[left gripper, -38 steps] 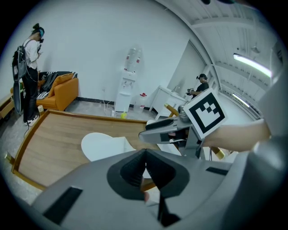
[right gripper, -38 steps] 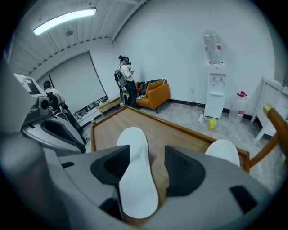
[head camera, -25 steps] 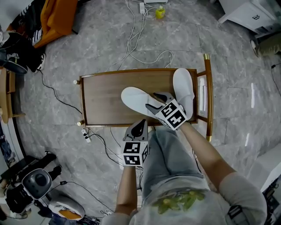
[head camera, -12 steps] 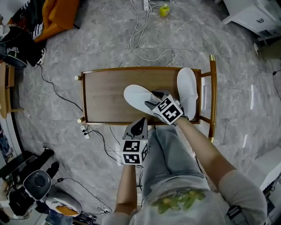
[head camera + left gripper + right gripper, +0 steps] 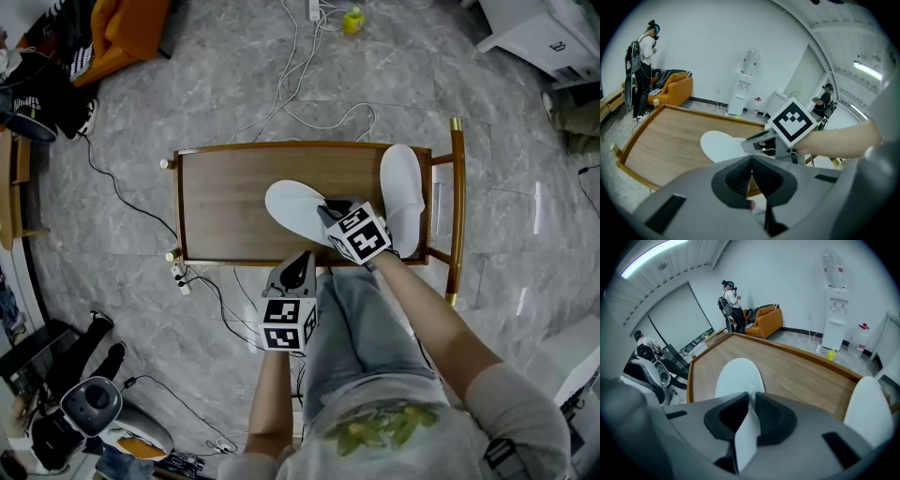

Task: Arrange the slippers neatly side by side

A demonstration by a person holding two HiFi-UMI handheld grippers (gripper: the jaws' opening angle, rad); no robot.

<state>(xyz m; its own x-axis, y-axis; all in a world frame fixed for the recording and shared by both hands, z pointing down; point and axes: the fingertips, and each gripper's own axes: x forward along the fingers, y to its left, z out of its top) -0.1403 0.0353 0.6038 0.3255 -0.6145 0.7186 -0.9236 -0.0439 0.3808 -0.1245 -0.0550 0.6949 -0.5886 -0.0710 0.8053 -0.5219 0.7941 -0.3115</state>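
Two white slippers lie on the brown wooden table (image 5: 225,202). One slipper (image 5: 292,204) lies at an angle near the table's middle; the other slipper (image 5: 401,192) lies straight at the right end. My right gripper (image 5: 330,212) has just been closing and is shut on the angled slipper's white upper band, which shows pinched between its jaws (image 5: 749,416), with the toe (image 5: 739,376) ahead. My left gripper (image 5: 302,265) hangs just off the table's front edge, shut and with nothing in it (image 5: 751,164).
The table has a raised rim and a rail (image 5: 456,206) at its right end. Cables (image 5: 300,103) and a yellow bottle (image 5: 353,21) lie on the grey floor behind it. An orange sofa (image 5: 122,33) stands at the far left. A person stands by the sofa (image 5: 644,70).
My right gripper has sunk a little onto the angled slipper and its jaws have closed on the upper band. The left gripper has stayed where it was.
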